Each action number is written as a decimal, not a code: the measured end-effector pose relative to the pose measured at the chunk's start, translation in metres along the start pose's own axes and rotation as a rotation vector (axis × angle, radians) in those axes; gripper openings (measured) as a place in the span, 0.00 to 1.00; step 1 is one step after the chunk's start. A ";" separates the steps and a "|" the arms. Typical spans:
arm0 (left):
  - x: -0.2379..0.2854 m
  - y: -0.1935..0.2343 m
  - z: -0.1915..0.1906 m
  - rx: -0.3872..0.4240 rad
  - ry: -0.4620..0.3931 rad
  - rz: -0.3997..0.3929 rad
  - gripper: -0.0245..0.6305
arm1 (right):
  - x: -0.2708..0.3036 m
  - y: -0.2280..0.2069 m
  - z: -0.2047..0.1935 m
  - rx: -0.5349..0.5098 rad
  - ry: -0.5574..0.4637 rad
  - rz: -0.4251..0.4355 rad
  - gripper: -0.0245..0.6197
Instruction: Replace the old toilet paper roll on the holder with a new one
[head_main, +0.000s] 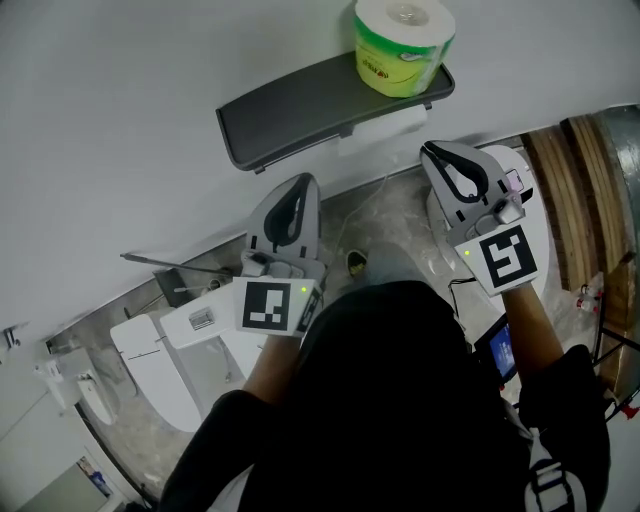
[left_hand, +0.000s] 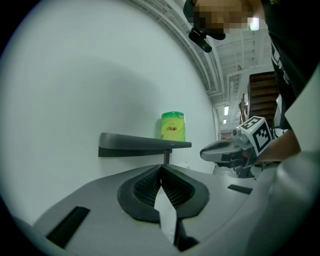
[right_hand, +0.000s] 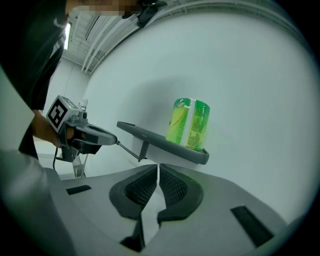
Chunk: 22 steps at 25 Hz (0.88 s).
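Left gripper and right gripper point at the white wall in the head view, each with its jaws drawn together and nothing between them. Above their tips a dark grey shelf juts from the wall, flat with a raised rim and rounded corners. The new roll stands upright on the shelf's right end, nearer the right gripper and apart from both; its wrapper is glossy green and its top white. Just under that end shows the old roll, pale white and partly hidden by the shelf.

Seen from the left gripper view, the ribbed black pads meet at their tips, set in smooth grey shells. The shelf lies ahead and above, with the wrapped roll on its far end and the right gripper level beside it.

Seen from the right gripper view, the pads stand closed but for a hairline slit. The roll sits ahead and above, on the shelf's near end
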<state>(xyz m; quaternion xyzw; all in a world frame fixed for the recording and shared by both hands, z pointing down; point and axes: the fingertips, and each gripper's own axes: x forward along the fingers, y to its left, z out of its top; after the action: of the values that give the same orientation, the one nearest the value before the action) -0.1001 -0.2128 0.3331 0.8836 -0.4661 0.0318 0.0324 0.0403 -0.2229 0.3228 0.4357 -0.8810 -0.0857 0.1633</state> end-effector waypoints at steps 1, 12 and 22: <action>0.001 0.000 0.000 -0.001 0.001 -0.001 0.07 | 0.001 0.001 0.000 -0.026 0.009 0.005 0.07; 0.016 0.001 0.003 -0.002 0.001 -0.001 0.07 | 0.021 0.000 -0.017 -0.227 0.154 0.058 0.07; 0.019 0.010 0.007 -0.017 -0.011 0.020 0.07 | 0.052 0.011 -0.031 -0.489 0.277 0.132 0.31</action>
<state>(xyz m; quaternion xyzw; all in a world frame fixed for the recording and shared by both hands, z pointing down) -0.0980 -0.2345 0.3277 0.8787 -0.4754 0.0231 0.0371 0.0139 -0.2579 0.3658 0.3328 -0.8299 -0.2245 0.3874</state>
